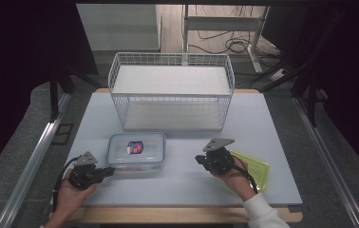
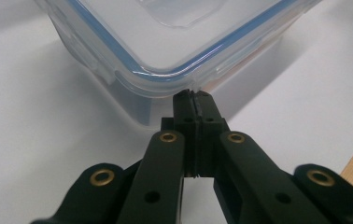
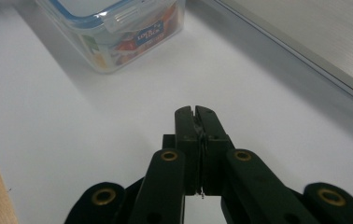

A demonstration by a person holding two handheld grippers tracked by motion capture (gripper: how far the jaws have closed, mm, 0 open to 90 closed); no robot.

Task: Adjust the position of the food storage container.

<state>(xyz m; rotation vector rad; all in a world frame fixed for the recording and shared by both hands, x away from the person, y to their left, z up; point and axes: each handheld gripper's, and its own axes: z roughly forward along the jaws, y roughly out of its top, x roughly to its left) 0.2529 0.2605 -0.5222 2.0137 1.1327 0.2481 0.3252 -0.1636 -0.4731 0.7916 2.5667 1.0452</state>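
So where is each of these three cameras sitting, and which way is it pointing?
High view: above the person's side, looking forward and down on the table; both hands, the left gripper and the right gripper show.
Left gripper view: rides the left gripper, facing a corner of the clear container; its black jaws are shut.
Right gripper view: rides the right gripper, looking across the table; jaws shut.
Shared: all three show the container.

White wire basket (image 1: 170, 90) at table (image 1: 272, 123) rear, yellow-green tray (image 1: 258, 166) front right.
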